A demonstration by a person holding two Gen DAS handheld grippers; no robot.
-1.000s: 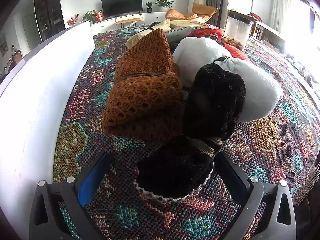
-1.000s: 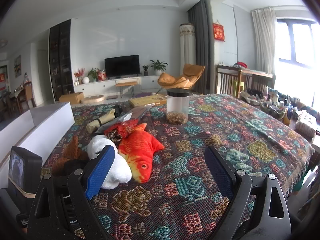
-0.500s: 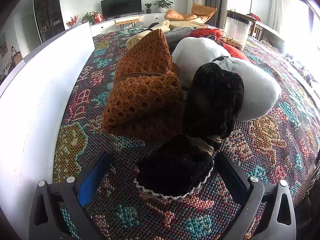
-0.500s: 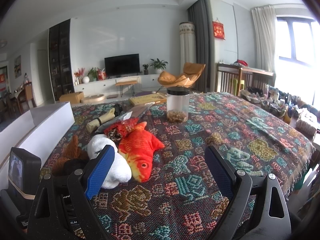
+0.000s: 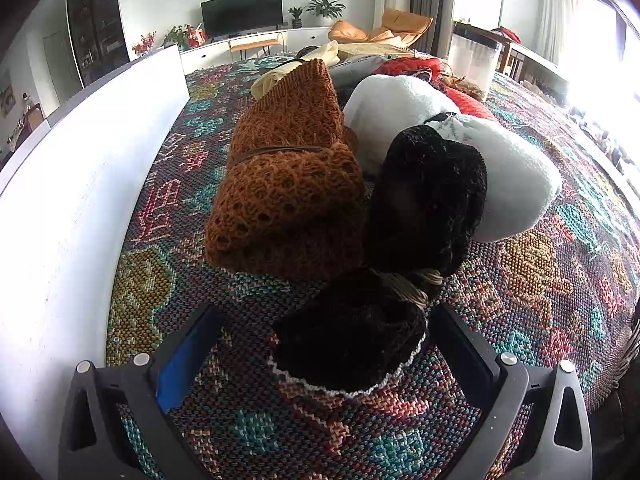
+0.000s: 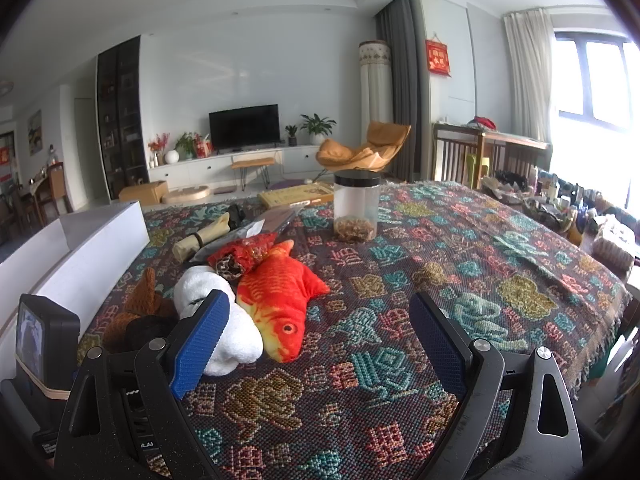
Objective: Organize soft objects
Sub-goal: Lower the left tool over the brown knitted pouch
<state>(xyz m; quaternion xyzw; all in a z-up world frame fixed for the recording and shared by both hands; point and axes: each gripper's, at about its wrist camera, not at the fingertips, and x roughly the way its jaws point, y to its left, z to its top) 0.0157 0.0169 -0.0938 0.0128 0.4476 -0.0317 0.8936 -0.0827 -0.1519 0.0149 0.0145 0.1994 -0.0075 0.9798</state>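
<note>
My left gripper (image 5: 324, 344) is open, low over the patterned tablecloth (image 5: 532, 276), with its fingers either side of the near end of a black fuzzy bundle (image 5: 384, 264) tied with twine. Behind it lie a rust-brown knitted bundle (image 5: 288, 184) and a white plush roll (image 5: 480, 152). My right gripper (image 6: 320, 328) is open and empty, held above the cloth. In the right wrist view the white plush (image 6: 224, 312), a red plush fish (image 6: 280, 300), the brown knit (image 6: 140, 304) and a cream rolled cloth (image 6: 204, 236) lie at left.
A white box wall (image 5: 80, 184) runs along the left side; it also shows in the right wrist view (image 6: 88, 256). A clear jar with a black lid (image 6: 356, 208) stands mid-table. Cluttered items (image 6: 560, 204) sit beyond the table's right edge. A flat book (image 6: 296, 194) lies at the far edge.
</note>
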